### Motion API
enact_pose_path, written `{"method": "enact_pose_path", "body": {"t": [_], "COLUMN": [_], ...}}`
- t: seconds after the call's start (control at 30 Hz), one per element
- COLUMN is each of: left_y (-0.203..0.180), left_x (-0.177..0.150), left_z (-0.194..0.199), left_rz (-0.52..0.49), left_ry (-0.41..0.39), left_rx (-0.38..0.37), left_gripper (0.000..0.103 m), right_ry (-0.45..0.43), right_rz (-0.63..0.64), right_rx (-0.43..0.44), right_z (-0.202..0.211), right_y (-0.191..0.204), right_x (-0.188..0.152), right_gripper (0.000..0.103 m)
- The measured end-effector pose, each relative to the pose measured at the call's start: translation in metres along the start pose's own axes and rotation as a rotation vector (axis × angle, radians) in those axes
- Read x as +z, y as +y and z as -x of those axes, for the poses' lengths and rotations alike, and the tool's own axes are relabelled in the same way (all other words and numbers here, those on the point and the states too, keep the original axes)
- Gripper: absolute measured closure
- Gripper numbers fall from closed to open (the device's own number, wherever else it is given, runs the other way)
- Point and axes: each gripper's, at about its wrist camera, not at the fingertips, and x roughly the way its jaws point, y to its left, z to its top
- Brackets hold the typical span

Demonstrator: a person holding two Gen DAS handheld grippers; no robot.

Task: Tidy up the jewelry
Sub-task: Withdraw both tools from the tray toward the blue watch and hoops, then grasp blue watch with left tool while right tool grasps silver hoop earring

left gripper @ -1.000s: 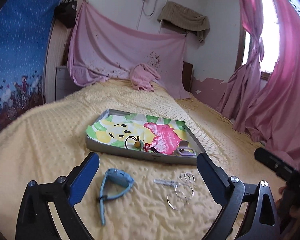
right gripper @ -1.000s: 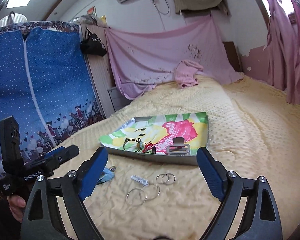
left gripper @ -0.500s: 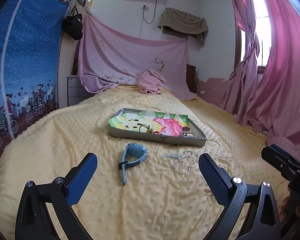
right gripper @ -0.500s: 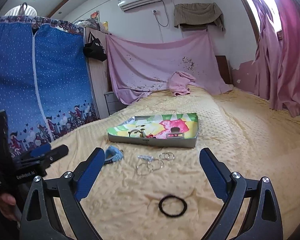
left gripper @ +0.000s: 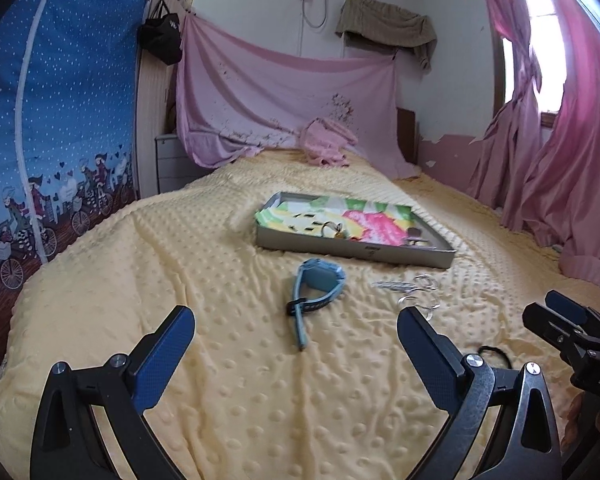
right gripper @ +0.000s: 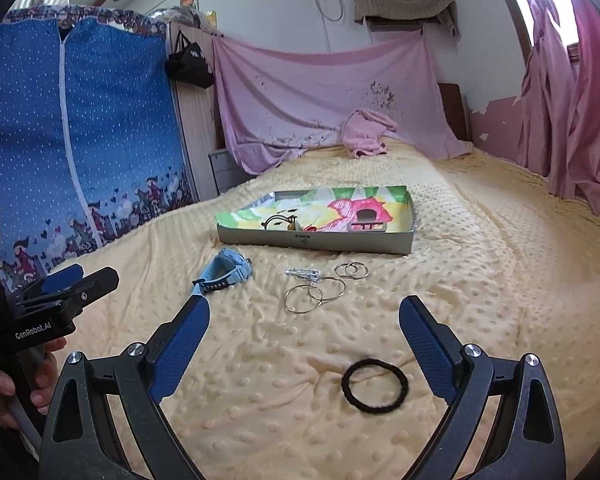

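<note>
With both grippers' fingers (left gripper: pixel 296 364) (right gripper: pixel 304 344) spread and empty, the tray (right gripper: pixel 316 240) mid-bed holds a few pieces, while watch (right gripper: pixel 228 270), rings (right gripper: pixel 314 294) and hair tie (right gripper: pixel 374 386) lie nearer the foot, unsorted.

So on the bumpy yellow blanket (right gripper: pixel 480 280) I count one shallow grey tray with a colourful cartoon liner (right gripper: pixel 316 242), one light-blue plastic watch (right gripper: pixel 227 271), one black fabric hair tie (right gripper: pixel 375 385), two big thin silver hoops (right gripper: pixel 314 294), two small silver rings (right gripper: pixel 352 270) and one sparkly silver hair clip (right gripper: pixel 302 272). The stuff inside the tray is too small to count.
</note>
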Motion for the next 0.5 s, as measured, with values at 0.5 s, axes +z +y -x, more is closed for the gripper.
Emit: {"method": "enact_pose_path", "body": {"t": [0.5], "left_y": [0.002], "left_x": [0.016], "left_z": [-0.092], "left_rz": [0.02], "left_ry": [0.132], "left_rx": [0.029], "left_gripper": [0.001], "right_ry": [0.153], "right_rz": [0.021], "right_rx": [-0.011], "right_z": [-0.107], "right_y": [-0.005], "right_x": [0.023], "right_gripper": [0.01]}}
